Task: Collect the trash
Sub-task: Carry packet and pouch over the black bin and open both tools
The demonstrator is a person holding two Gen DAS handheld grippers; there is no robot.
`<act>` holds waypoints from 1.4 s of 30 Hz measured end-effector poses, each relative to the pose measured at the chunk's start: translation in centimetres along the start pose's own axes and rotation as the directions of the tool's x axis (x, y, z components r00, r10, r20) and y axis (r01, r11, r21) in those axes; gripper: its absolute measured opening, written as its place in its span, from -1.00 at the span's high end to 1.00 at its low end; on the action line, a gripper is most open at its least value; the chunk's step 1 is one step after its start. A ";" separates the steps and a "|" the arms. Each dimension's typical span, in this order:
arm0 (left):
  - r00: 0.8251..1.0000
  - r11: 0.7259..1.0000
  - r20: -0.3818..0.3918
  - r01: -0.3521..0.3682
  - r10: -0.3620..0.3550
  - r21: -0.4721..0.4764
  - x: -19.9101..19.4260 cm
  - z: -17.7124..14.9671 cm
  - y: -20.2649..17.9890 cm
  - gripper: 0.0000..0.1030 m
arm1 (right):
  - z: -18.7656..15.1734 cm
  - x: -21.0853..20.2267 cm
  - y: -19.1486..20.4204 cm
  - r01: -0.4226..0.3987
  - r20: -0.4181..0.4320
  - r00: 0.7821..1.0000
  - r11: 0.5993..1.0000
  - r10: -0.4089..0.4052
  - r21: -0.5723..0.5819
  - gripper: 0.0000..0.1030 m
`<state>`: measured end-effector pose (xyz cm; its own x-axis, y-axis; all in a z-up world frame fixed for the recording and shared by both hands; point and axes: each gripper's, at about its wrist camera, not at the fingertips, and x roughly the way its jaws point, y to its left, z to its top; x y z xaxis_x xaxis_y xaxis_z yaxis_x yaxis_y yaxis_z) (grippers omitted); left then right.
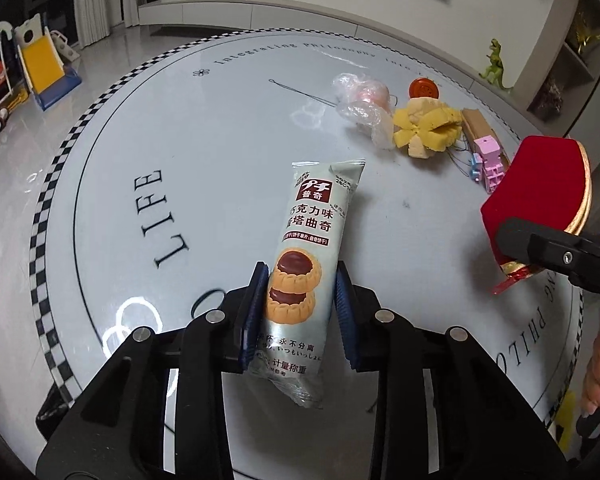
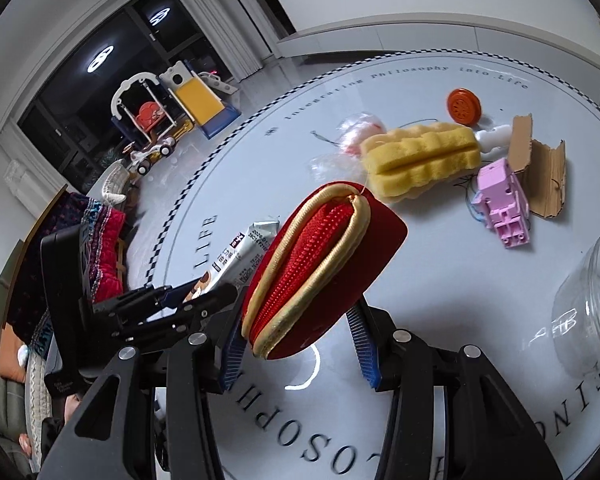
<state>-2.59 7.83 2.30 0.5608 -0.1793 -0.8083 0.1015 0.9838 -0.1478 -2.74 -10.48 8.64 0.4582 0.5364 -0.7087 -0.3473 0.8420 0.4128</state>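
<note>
My left gripper [image 1: 302, 286] is shut on a pale green cookie wrapper [image 1: 308, 256] and holds it above the round white table [image 1: 220, 128]. The wrapper also shows in the right wrist view [image 2: 240, 258], beside the left gripper [image 2: 176, 300]. My right gripper [image 2: 296, 340] is shut on a red pouch with gold trim [image 2: 320, 272], lifted over the table; the pouch also shows in the left wrist view [image 1: 540, 188]. Crumpled clear plastic [image 1: 360, 108] lies further back on the table.
A yellow sponge [image 2: 420, 160], an orange cap [image 2: 464, 106], torn cardboard [image 2: 540, 176], a pink toy [image 2: 500, 204] and a clear plastic jar [image 2: 592, 300] lie on the table's right side. Children's toys [image 2: 172, 120] stand on the floor beyond.
</note>
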 end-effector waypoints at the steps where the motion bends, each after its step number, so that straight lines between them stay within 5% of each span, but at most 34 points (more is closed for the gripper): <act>1: 1.000 1.000 0.007 -0.002 0.002 -0.012 -0.7 -0.5 0.2 0.37 | -0.1 -0.1 0.5 -0.004 0.001 1.000 1.000 0.004 -0.008 0.06; 13: 0.993 0.994 0.099 -0.055 0.065 -0.095 -8.2 -5.9 3.2 0.37 | -2.7 -0.7 8.0 -0.055 -0.005 0.998 0.989 0.055 -0.139 0.06; 25: 0.976 0.967 0.159 -0.108 0.147 -0.231 -14.1 -12.5 7.7 0.37 | -7.1 0.3 16.3 -0.148 -0.098 0.987 0.947 0.125 -0.284 0.06; 39: 0.953 0.879 0.088 -0.229 0.290 -0.419 -17.6 -22.6 13.2 0.38 | -13.6 4.4 24.7 -0.295 -0.306 0.935 0.866 0.176 -0.404 0.06; 42: 0.937 0.842 0.013 -0.309 0.350 -0.443 -16.8 -23.5 14.7 0.38 | -15.1 6.4 27.3 -0.173 -0.295 0.956 0.824 0.007 -0.540 -0.17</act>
<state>-29.80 25.33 0.30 0.5712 0.1766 -0.8016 -0.4517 0.8830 -0.1274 -21.63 15.07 6.76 0.1941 0.5017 -0.8430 -0.8068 0.5705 0.1538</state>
